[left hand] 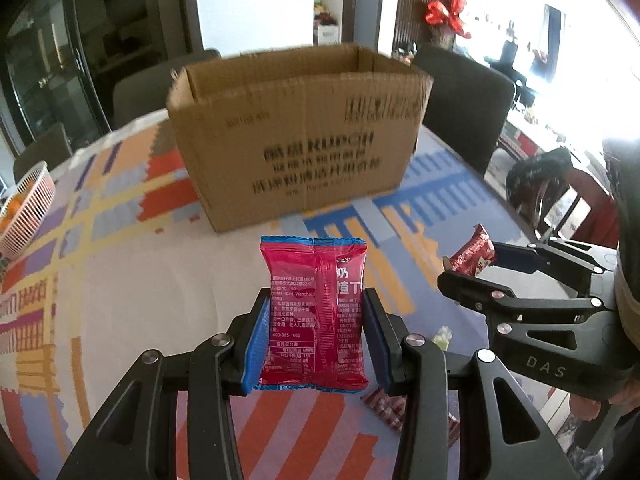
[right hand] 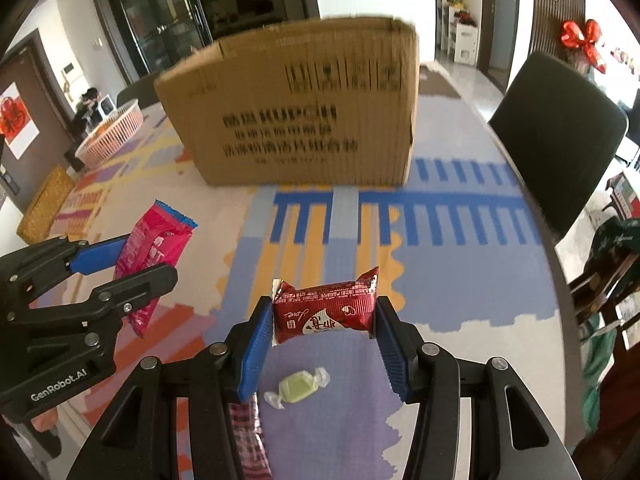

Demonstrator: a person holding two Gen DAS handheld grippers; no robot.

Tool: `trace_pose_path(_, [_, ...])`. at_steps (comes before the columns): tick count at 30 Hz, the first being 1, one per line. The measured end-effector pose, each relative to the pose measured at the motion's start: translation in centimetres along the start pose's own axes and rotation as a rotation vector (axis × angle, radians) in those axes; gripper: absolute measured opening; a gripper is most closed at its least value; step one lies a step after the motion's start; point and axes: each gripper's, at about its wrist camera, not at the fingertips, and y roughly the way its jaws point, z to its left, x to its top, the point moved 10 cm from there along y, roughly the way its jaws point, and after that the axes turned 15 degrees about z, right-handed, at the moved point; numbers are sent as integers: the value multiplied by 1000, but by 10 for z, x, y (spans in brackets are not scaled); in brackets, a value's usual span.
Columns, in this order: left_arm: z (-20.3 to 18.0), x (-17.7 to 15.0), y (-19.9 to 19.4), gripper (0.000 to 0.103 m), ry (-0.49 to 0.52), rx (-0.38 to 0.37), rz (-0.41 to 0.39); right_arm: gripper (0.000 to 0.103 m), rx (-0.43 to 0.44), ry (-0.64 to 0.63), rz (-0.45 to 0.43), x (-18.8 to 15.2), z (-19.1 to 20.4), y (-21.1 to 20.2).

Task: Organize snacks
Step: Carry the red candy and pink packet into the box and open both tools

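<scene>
My left gripper (left hand: 314,336) is shut on a pink snack packet with blue sealed ends (left hand: 314,312), held upright above the table. To its right, my right gripper (left hand: 470,266) pinches a dark red snack packet (left hand: 472,254). In the right wrist view that right gripper (right hand: 324,332) is shut on the dark red packet (right hand: 326,308), with its blue pads (right hand: 256,354) pressing both ends. The left gripper (right hand: 132,260) shows at the left with the pink packet (right hand: 154,252). An open cardboard box (left hand: 300,136) stands ahead on the table, also seen as the box (right hand: 296,108).
A pale green wrapped candy (right hand: 298,386) and a red checked packet (right hand: 250,436) lie on the patterned tablecloth (right hand: 460,248) under the right gripper. A pink slatted basket (left hand: 26,208) with orange fruit sits at the left. Dark chairs (right hand: 560,136) stand round the table.
</scene>
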Motion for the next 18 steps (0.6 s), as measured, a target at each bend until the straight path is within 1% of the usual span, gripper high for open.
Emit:
trace_pose_path(12, [8, 39, -60, 43, -39, 4, -156, 51, 16, -30, -160, 39, 21, -62])
trace_pose_path(18, [16, 62, -78, 43, -56, 8, -205, 51, 11, -44, -229, 64, 26, -86])
